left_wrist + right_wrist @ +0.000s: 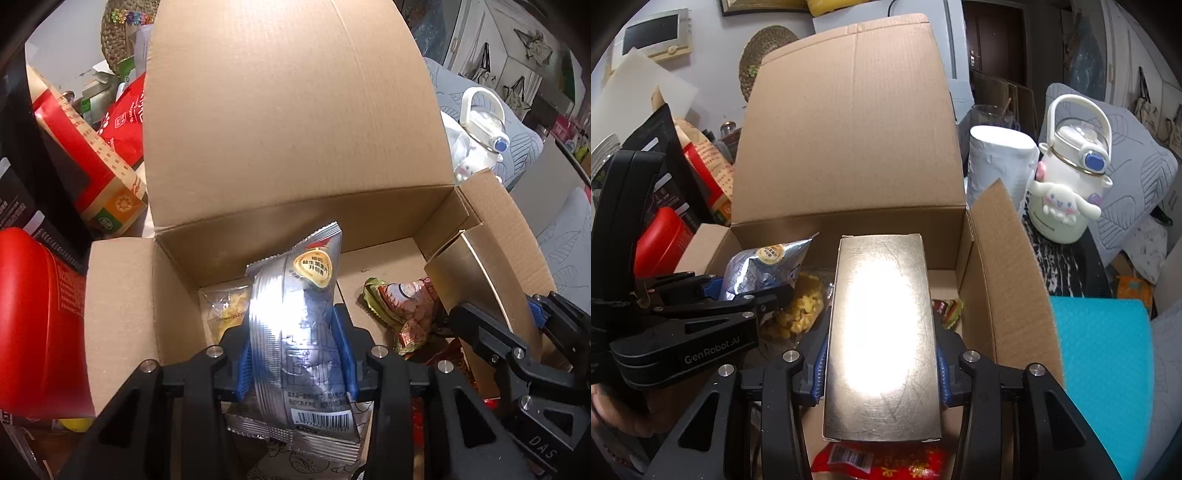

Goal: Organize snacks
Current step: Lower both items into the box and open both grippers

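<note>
I've got both hands loaded over the open cardboard box (177, 295). The left gripper (295, 354) has its fingers (243, 369) pinched narrow on a silver snack bag (295, 317); the bag's long axis runs straight out ahead of the fingers, top seal pointing toward the box's far wall. The right gripper (882, 354) has its fingers (820, 365) clamped on the sides of a gold box (882, 332), long axis also straight ahead, far end tilted down into the carton.

Box floor lies ahead of and below both sets of fingers. A yellow snack pack (801, 310) sits just under the left fingers and a red-green wrapper (947, 308) just right of the gold box, w/ bare floor btwn them. Left looks nearer the floor, so I'd guess its bag drops first, on the left side.
</note>
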`<state>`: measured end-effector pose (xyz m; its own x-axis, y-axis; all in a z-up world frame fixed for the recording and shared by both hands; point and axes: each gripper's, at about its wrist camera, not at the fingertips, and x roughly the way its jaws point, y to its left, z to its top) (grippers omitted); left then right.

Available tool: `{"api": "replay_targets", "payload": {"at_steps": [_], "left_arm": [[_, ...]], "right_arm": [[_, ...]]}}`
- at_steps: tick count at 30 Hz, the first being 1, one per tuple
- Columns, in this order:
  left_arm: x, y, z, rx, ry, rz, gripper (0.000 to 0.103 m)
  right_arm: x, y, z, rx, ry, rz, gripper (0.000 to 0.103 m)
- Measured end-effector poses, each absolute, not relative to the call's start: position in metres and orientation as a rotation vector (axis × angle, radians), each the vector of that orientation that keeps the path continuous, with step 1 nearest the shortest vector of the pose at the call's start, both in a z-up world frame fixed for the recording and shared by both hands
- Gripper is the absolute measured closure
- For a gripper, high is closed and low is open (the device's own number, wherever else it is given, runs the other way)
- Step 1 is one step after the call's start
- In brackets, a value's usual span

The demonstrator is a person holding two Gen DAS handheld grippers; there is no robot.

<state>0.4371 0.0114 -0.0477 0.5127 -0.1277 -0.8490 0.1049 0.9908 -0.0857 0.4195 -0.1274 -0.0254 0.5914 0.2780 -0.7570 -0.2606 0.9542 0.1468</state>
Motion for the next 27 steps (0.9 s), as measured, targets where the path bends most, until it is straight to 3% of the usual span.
{"api": "replay_targets", "payload": {"at_steps": [4,9,27], "left_arm": [[0.437,0.01,-0.047,-0.007,1.028,-0.126,0.064],[0.433,0.008,-0.041,0.01,1.008,-0.104,0.052],[0.385,0.009,0.027,0.001,0.816,-0.159,0.052]], "right_arm": [[0.419,-0.126,-0.025,0.015,0.886,0.32,0.056],[0.413,-0.125,-0.019,-0.026,0.865,0.294,0.056],[0.375,-0.132,0.031,-0.024,0.715,0.313,0.056]]}}
